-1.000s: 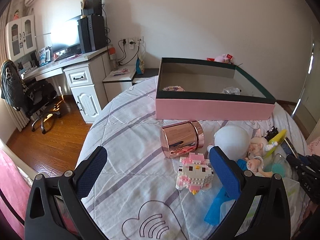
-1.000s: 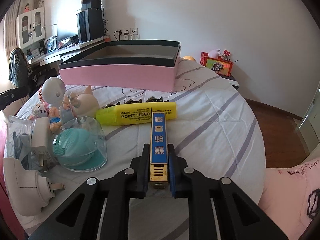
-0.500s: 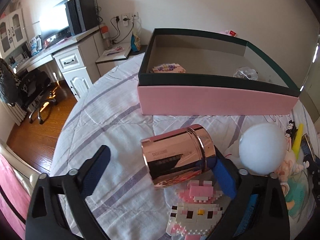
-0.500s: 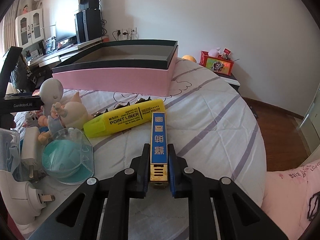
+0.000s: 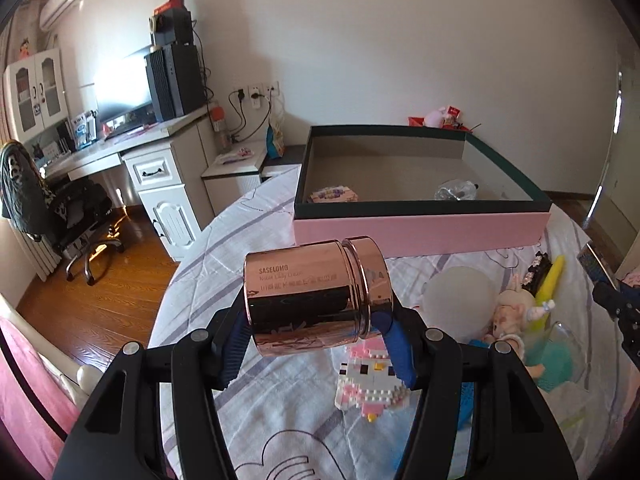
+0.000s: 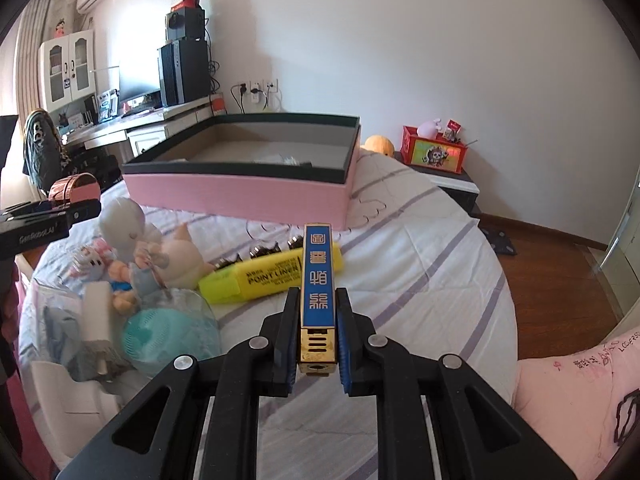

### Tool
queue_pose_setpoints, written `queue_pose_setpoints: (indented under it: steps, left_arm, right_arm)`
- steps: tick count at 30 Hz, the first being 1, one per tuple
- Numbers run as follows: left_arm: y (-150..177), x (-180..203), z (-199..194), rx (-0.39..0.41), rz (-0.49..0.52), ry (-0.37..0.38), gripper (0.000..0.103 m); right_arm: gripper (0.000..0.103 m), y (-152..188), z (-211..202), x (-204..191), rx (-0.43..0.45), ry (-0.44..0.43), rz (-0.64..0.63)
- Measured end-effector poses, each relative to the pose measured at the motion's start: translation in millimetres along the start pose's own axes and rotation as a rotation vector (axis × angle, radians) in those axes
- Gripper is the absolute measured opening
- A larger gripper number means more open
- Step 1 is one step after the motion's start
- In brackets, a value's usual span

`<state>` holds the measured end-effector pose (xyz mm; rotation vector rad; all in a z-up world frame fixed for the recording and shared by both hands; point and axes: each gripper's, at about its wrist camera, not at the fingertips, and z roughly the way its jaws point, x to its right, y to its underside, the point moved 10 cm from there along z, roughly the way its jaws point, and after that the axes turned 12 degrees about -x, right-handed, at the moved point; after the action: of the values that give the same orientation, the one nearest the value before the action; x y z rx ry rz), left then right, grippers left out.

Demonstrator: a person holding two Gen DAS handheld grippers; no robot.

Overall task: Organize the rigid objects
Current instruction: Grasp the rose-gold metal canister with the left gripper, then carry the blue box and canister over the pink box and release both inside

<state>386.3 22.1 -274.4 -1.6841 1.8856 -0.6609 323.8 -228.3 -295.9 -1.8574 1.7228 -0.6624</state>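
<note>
**Desk:** What does the left side of the bed show?

**Photographer:** The left gripper (image 5: 316, 340), whose jaws have just been closing, grips a rose-gold tin (image 5: 316, 292) lying sideways between its blue pads, lid to the right. The tin looks clear of the striped quilt (image 5: 208, 264), short of the pink box (image 5: 420, 228) that sits toward the bed's far edge. Under it lies a block-built cat figure (image 5: 370, 380); a white ball-headed doll (image 5: 460, 300) lies just to the right.

**Desk:** And the box itself?

**Photographer:** Open-topped, dark rim, with a small flat packet (image 5: 332, 195) in its near-left corner and a clear item (image 5: 458, 190) toward the right. Most of the floor is bare.

**Desk:** The right side?

**Photographer:** The right gripper (image 6: 318, 340) is clamped narrow on a blue and gold bar (image 6: 318, 280) that points away toward the box. A yellow highlighter (image 6: 272, 276) lies on the quilt just behind it, and a teal dish under a clear dome (image 6: 172, 332) sits toward the near-left edge.

**Desk:** Which step is this?

**Photographer:** It reads as pickup done on both sides, carry pending. The next move likely calls for lifting each piece over the dark rim, then setting it on bare floor clear of the packet. The tin is round and glossy, so it may roll once released.
</note>
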Motion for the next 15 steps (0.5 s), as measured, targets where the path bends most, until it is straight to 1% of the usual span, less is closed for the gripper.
queue_pose_setpoints:
  steps: [1,6,9,15]
  left_arm:
    - [-1,-1,-10,0.025,-0.010,0.001,0.060]
    - [-6,7,-59,0.134,0.002,-0.008,0.060]
    - [-9,7,-85,0.191,-0.007,-0.031,0.060]
    - [-13,3,-111,0.248,-0.024,-0.041,0.060]
  right_arm:
    - [0.015,-3,-4,-2,0.014,-0.001,-0.001]
    - [0.015,-20,-33,-23,0.088,-0.022,-0.029]
    - [0.015,-31,-50,-40,0.130,-0.036,-0.058]
    - [0.016,-52,-72,-62,0.193,-0.057,-0.092]
